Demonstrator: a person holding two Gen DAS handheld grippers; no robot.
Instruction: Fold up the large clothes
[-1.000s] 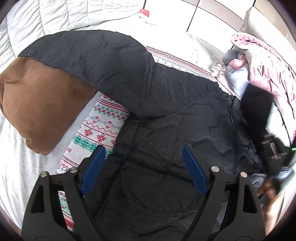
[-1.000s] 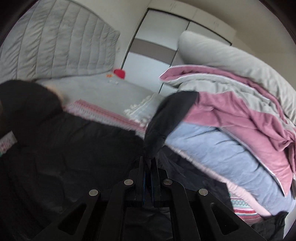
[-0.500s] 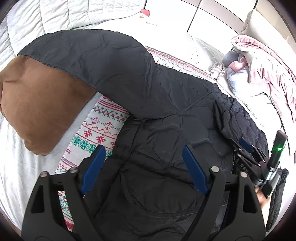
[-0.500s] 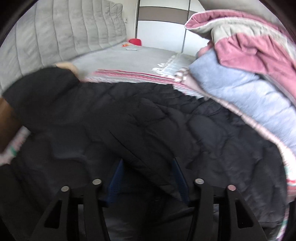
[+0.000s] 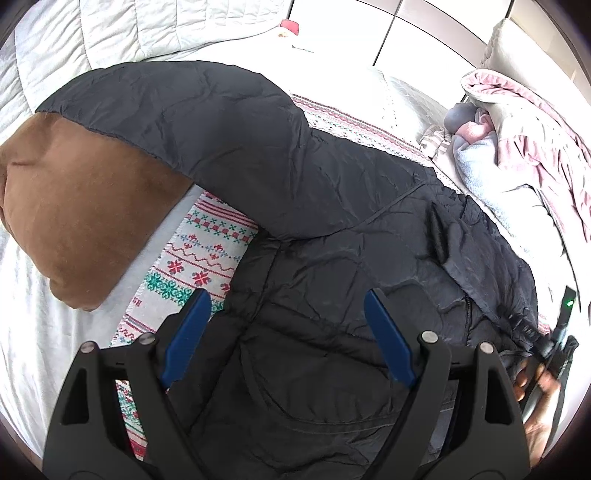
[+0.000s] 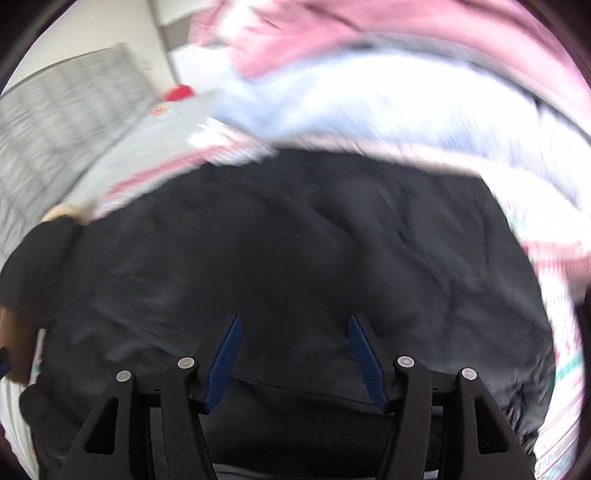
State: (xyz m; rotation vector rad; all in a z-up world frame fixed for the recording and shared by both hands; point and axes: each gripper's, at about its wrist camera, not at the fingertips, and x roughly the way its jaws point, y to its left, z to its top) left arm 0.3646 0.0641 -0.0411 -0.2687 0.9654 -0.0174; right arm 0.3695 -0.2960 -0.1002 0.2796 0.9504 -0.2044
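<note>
A black quilted jacket (image 5: 332, 266) lay spread on the bed (image 5: 33, 332), over a patterned runner (image 5: 192, 258) with red and green motifs. One sleeve (image 5: 192, 122) reached up and to the left, its end resting on a brown pillow (image 5: 74, 206). Along the jacket's right side a front flap (image 5: 480, 251) lay folded over the body, with a zip line beside it.

The left tongs (image 5: 284, 339) hovered over the lower body of the jacket, their blue pads (image 5: 188, 332) spread wide with nothing between them. The left pad sat above the edge where the jacket met the runner; the right one was over the black fabric.

The right tongs (image 6: 293, 360) were also spread, blue fingers (image 6: 225, 358) apart over the black jacket (image 6: 295, 240), gripping nothing. That view was heavily blurred. In the left wrist view, the right tool (image 5: 554, 339) showed at the far right edge, held in a hand (image 5: 535, 391) near the jacket's right hem, with a small green light on it.

A heap of pink, grey and pale blue clothes (image 5: 517, 147) lay to the right of the jacket, near a pale pillow. In the right wrist view the same heap (image 6: 369, 74) filled the upper frame beyond the jacket. A small red object (image 5: 290, 26) sat far off on the bed, by the quilted headboard (image 5: 147, 29).
</note>
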